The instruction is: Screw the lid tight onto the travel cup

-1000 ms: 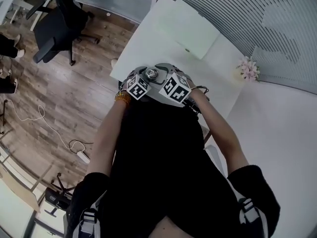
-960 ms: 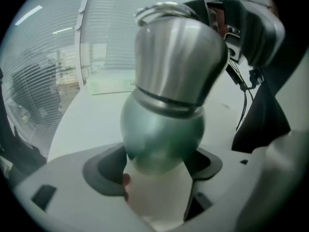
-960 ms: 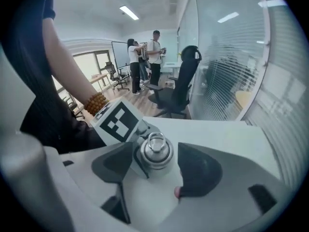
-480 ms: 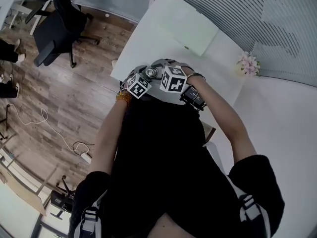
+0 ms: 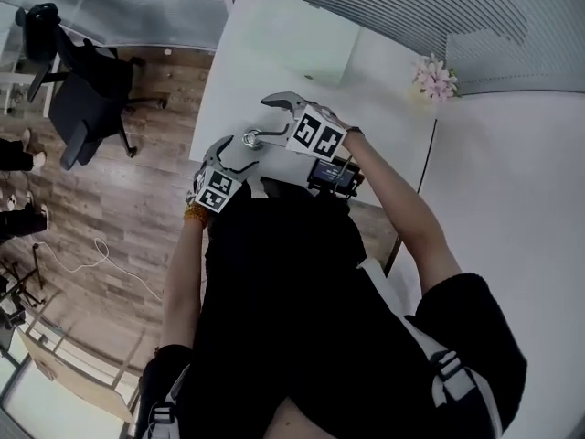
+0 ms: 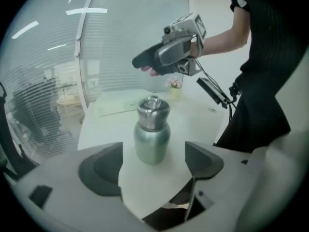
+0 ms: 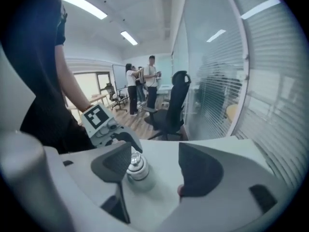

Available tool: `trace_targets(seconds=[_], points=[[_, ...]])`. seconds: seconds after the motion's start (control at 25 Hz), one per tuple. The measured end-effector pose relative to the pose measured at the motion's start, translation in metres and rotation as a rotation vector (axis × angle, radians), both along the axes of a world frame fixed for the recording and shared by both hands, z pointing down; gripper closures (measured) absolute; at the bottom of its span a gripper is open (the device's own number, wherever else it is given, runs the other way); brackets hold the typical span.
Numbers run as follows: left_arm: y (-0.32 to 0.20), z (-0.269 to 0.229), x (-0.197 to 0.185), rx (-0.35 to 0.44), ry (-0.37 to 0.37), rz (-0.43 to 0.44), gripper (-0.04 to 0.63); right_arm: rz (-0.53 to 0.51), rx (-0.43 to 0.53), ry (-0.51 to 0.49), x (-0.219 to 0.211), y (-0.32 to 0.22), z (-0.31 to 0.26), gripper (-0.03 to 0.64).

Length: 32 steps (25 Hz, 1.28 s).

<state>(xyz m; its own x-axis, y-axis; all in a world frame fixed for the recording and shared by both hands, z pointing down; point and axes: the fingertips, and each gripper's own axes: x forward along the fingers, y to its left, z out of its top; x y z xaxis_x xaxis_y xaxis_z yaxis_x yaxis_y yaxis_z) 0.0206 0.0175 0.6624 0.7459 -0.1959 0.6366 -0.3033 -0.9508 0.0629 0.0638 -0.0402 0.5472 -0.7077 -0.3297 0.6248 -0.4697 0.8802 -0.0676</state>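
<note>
White table (image 5: pixel 239 90) – a steel travel cup (image 6: pixel 152 132) is stood upright near the person's edge, with its lid (image 6: pixel 153 111) seated on top. A pale green sheet (image 5: pixel 306 48) is laid flat farther back – a small flower pot (image 5: pixel 433 79) is placed at the far corner, well apart from the cup.

Bright, even office light, ceiling strips (image 7: pixel 83 5) glaring at eleven o'clock in the right gripper view, faint soft shadow beneath the travel cup (image 6: pixel 152 132), strong fisheye bending, blurred dark rims.
</note>
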Motion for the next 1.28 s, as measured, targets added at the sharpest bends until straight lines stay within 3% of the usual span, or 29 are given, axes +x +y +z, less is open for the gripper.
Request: trace_targets(seconds=[0.16,0.28,0.44,0.56,0.76,0.88,0.96,1.08,1.28], points=[[-0.032,-0.089,-0.022,0.142,0.145,-0.040,0.201,0.186,0.131,-0.090,0.012,-0.024,-0.047,0.334],[-0.073,-0.166,-0.021,0.235,0.329,-0.140,0.202,0.320,0.246,-0.167,0.022,-0.037,-0.089,0.366],[-0.112,-0.259,-0.003,0.313,0.587,-0.237,0.230,0.486,0.340,-0.271,0.040,-0.044,-0.139,0.388],[-0.121,-0.308,0.003,0.342,0.714,-0.282,0.265,0.626,0.452,-0.304,0.054,-0.041,-0.175,0.426],[-0.115,-0.350,-0.002,0.393,0.784,-0.286,0.343,0.851,0.629,-0.331,0.066,-0.017,-0.227,0.504],[-0.110,-0.364,-0.009,0.415,0.801,-0.297,0.492,0.956,0.727,-0.286,0.065,0.002,-0.253,0.569],[-0.103,-0.372,-0.017,0.436,0.811,-0.312,0.519,1.004,0.774,-0.252,0.058,0.017,-0.265,0.599],[-0.099,-0.381,-0.026,0.487,0.785,-0.350,0.569,1.026,0.785,-0.211,0.044,0.032,-0.272,0.611],[-0.084,-0.391,-0.042,0.513,0.772,-0.370,0.581,1.062,0.799,-0.197,0.024,0.057,-0.278,0.615]])
